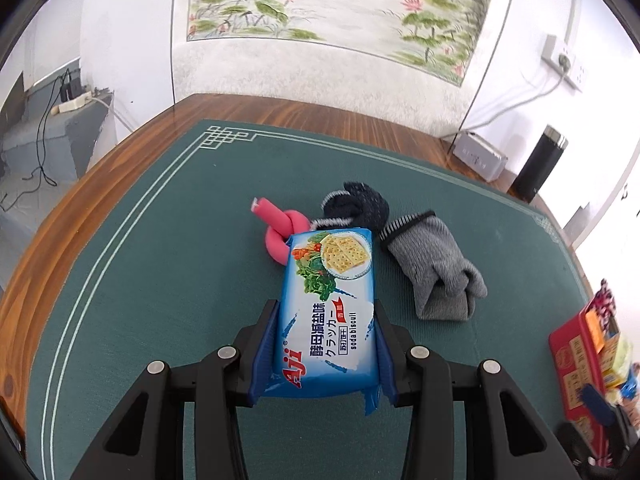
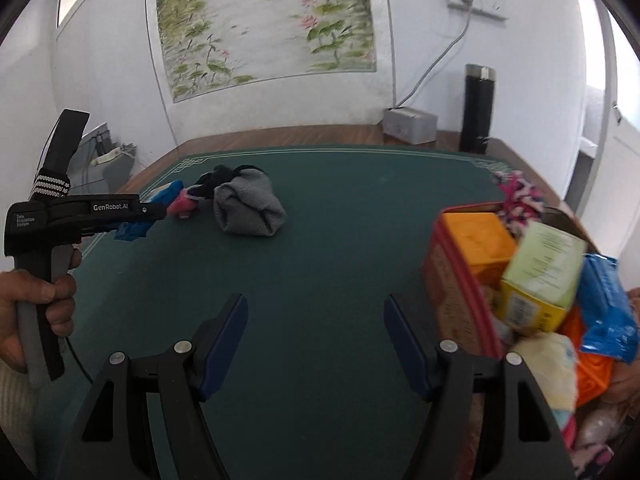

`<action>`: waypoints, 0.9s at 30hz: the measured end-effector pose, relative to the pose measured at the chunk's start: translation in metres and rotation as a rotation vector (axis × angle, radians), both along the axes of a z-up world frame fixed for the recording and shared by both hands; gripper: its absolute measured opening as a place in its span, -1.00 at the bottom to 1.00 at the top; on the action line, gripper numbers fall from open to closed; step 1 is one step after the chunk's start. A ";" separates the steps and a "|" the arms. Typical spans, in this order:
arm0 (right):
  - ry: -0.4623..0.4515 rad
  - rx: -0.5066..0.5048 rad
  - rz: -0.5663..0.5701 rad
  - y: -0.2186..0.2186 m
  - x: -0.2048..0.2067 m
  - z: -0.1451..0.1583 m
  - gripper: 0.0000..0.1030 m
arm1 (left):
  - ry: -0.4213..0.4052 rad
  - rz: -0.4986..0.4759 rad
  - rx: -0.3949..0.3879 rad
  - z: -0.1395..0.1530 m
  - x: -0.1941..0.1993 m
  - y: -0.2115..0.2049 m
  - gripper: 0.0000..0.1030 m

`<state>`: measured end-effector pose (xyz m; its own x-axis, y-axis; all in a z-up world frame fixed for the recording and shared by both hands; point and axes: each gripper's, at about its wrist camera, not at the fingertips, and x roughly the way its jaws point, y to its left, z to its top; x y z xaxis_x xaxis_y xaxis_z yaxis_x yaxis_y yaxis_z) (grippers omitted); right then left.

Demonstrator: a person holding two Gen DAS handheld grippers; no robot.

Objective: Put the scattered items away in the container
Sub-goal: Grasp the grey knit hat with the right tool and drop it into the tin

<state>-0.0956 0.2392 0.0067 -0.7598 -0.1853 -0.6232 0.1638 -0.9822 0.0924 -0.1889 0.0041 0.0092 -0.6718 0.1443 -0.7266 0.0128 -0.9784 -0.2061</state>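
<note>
A blue packet of soda biscuits (image 1: 330, 312) is pinched lengthwise between the blue pads of the left gripper (image 1: 326, 312) and is held above the green mat (image 1: 160, 280). The knotted pink foam piece (image 1: 284, 230), the dark sock (image 1: 360, 204) and the grey sock (image 1: 434, 268) are seen lying on the mat just beyond the packet's far end, the pink piece to the left, the grey sock to the right, the dark sock between them. The red container (image 2: 460, 280) is seen well to the right of the packet, at the mat's right edge, already crowded with boxes and packets. The right gripper (image 2: 316, 332) is held with its jaws spread and nothing between them, just left of the container. The left gripper's handle is gripped by a hand (image 2: 36, 312).
</note>
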 end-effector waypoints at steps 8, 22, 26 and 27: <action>-0.060 -0.060 0.083 -0.058 -0.083 0.001 0.44 | 0.026 0.039 0.040 0.013 -0.002 -0.025 -0.13; -0.148 0.049 0.023 -0.088 -0.163 -0.027 0.08 | 0.029 0.091 0.108 0.016 -0.008 -0.054 -0.13; -0.118 0.049 0.020 -0.082 -0.147 -0.025 -0.17 | 0.025 0.062 0.096 0.015 -0.006 -0.041 -0.13; -0.114 0.033 0.016 -0.079 -0.141 -0.023 -0.20 | 0.027 0.054 0.094 0.016 -0.005 -0.038 -0.13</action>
